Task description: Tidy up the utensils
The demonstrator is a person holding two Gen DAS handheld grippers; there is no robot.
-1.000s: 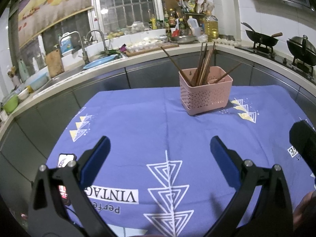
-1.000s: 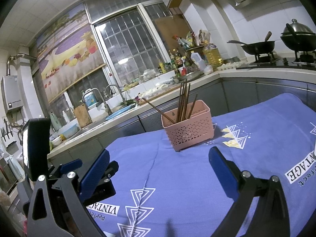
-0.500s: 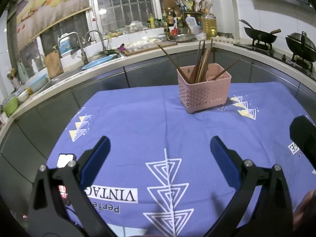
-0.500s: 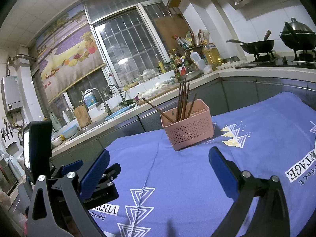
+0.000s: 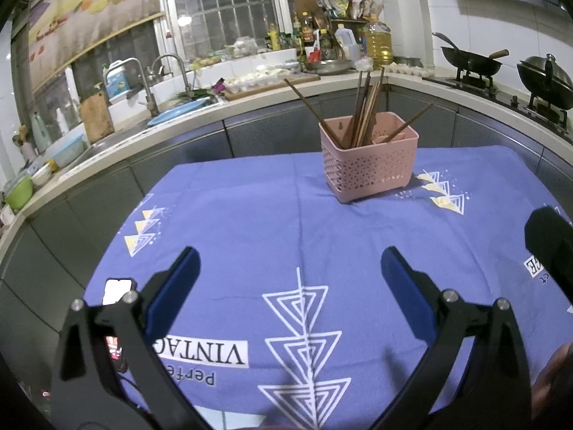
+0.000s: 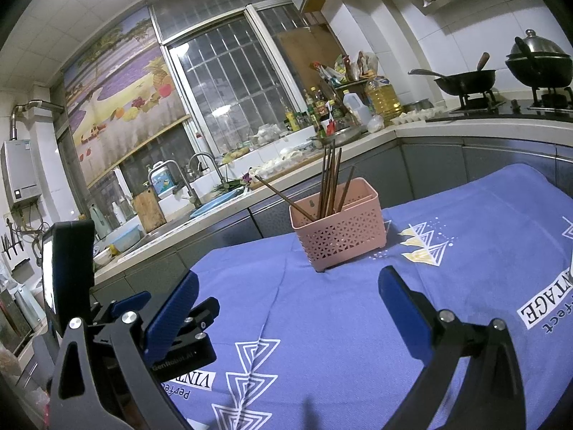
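A pink perforated utensil basket (image 5: 370, 165) stands upright on the far side of a desk covered by a purple patterned cloth (image 5: 250, 222). Brown chopsticks (image 5: 365, 107) lean inside it, mostly in its left compartment. Near the viewer, the left hand-held gripper (image 5: 290, 268) and right hand-held gripper (image 6: 288, 286) both hover spread wide, holding nothing, well apart from the basket.

Brown chopsticks (image 5: 363, 107) stand leaning (some splayed outward) in a pink perforated basket (image 5: 370, 165).
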